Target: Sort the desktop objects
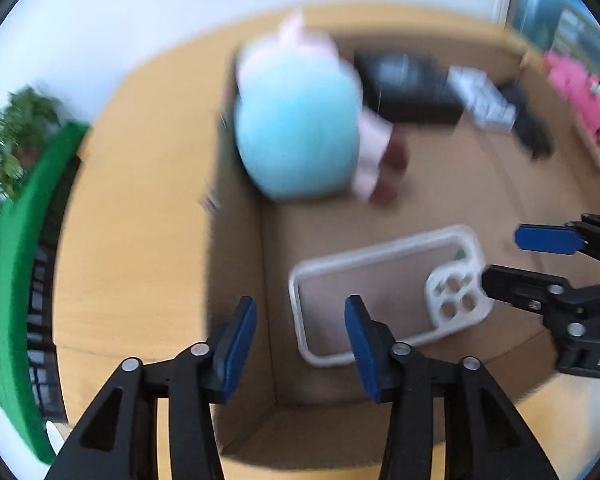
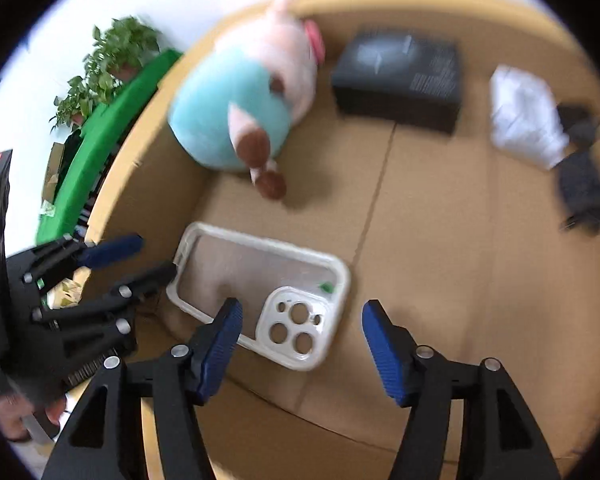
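A clear phone case point(image 1: 388, 292) lies flat on the floor of an open cardboard box point(image 1: 236, 240); it also shows in the right wrist view point(image 2: 260, 292). My left gripper point(image 1: 300, 344) is open and empty, just above the case's near end. My right gripper point(image 2: 300, 352) is open and empty over the case's camera-cutout end; it shows at the right of the left wrist view point(image 1: 500, 260). A plush pig in a light blue dress point(image 1: 300, 124) lies at the box's back point(image 2: 240, 108).
A black box point(image 2: 400, 76), a white packet point(image 2: 524, 116) and a dark grey item point(image 2: 580, 184) lie along the back and right of the cardboard box point(image 2: 440, 240). A green board point(image 1: 20, 260) and a potted plant point(image 2: 108, 64) stand at the left, outside it.
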Motion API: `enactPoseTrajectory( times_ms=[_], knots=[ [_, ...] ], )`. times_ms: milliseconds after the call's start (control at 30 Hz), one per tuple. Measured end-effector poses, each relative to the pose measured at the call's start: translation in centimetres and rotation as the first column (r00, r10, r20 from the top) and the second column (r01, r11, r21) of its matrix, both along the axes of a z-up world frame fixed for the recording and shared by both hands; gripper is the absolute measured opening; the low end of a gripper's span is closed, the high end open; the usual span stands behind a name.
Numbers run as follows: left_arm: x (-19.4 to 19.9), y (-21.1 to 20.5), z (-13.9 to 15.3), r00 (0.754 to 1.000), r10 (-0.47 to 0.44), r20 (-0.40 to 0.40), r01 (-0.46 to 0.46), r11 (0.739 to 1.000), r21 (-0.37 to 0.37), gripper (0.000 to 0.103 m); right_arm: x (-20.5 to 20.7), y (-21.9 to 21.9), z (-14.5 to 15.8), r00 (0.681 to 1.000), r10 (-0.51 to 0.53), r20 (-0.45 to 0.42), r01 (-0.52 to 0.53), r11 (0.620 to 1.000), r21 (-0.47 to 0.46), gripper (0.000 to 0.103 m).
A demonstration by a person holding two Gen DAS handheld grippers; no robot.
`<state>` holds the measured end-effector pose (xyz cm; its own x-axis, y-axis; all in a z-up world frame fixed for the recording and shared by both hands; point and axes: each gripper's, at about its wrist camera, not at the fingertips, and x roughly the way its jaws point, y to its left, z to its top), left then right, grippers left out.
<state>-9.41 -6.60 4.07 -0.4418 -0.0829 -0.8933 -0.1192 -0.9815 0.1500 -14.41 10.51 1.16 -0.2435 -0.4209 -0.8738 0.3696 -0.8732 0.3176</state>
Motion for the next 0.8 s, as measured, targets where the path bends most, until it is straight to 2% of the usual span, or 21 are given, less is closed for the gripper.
enactPoseTrajectory(
  times_ms=[67,100,133,167,200,233,300,367,400,467,500,567,667,767,800],
  knots=[
    [2.3,0.0,2.8,0.991,-0.001,-0.135,0.009,0.998,0.058,0.054,2.1,1.5,2.7,0.990,-0.002,-0.144,0.004,1.000,0.010,0.068],
    [3.7,0.0,4.3,0.976,0.003,-0.218,0.018,0.995,0.095,0.060,3.8,2.7,4.5,0.967,-0.017,-0.253,0.022,1.000,0.017,0.076],
    [5.0,-0.1,5.4,0.957,0.011,-0.291,0.026,0.992,0.124,0.076,5.4,3.8,5.9,0.935,-0.042,-0.352,0.053,0.998,0.023,0.081],
    [6.9,0.1,6.5,0.923,0.032,-0.385,0.029,0.988,0.152,0.094,7.1,5.0,6.9,0.896,-0.070,-0.438,0.090,0.996,0.026,0.081],
    [7.8,0.1,7.0,0.897,0.047,-0.439,0.027,0.986,0.162,0.101,8.5,6.2,7.7,0.852,-0.104,-0.514,0.132,0.991,0.018,0.081],
    [9.4,0.5,7.3,0.861,0.066,-0.504,0.024,0.985,0.170,0.102,10.8,7.7,8.3,0.786,-0.164,-0.595,0.201,0.980,-0.005,0.085],
    [10.4,1.5,7.3,0.826,0.068,-0.560,0.040,0.983,0.178,0.102,13.9,9.2,8.3,0.690,-0.256,-0.677,0.297,0.953,-0.058,0.091],
    [11.5,2.3,5.9,0.790,0.085,-0.607,0.035,0.982,0.184,0.102,15.6,10.5,7.4,0.626,-0.308,-0.717,0.346,0.933,-0.099,0.092],
    [11.7,2.5,5.3,0.782,0.100,-0.615,0.025,0.981,0.191,0.102,15.8,10.7,6.7,0.609,-0.312,-0.729,0.356,0.929,-0.101,0.092],
    [11.8,3.3,3.9,0.772,0.124,-0.624,0.016,0.977,0.215,0.102,16.1,10.4,4.9,0.605,-0.284,-0.744,0.361,0.930,-0.061,0.092],
    [11.7,3.3,2.9,0.768,0.132,-0.627,0.013,0.975,0.222,0.102,16.1,9.9,4.0,0.613,-0.262,-0.746,0.356,0.934,-0.036,0.092],
    [11.4,3.8,1.2,0.776,0.137,-0.616,0.006,0.975,0.224,0.102,16.3,9.8,2.2,0.638,-0.225,-0.737,0.339,0.941,0.006,0.092],
    [10.8,4.1,-0.9,0.781,0.132,-0.610,-0.005,0.979,0.206,0.102,16.2,9.2,0.2,0.665,-0.213,-0.716,0.323,0.946,0.018,0.092],
    [10.0,3.9,-2.7,0.809,0.150,-0.568,-0.028,0.976,0.217,0.102,16.7,8.6,-0.5,0.649,-0.256,-0.716,0.339,0.940,-0.029,0.092],
    [10.3,4.1,-3.0,0.793,0.135,-0.594,-0.023,0.981,0.193,0.102,16.6,8.6,-0.6,0.646,-0.259,-0.718,0.339,0.940,-0.035,0.092]
  ],
)
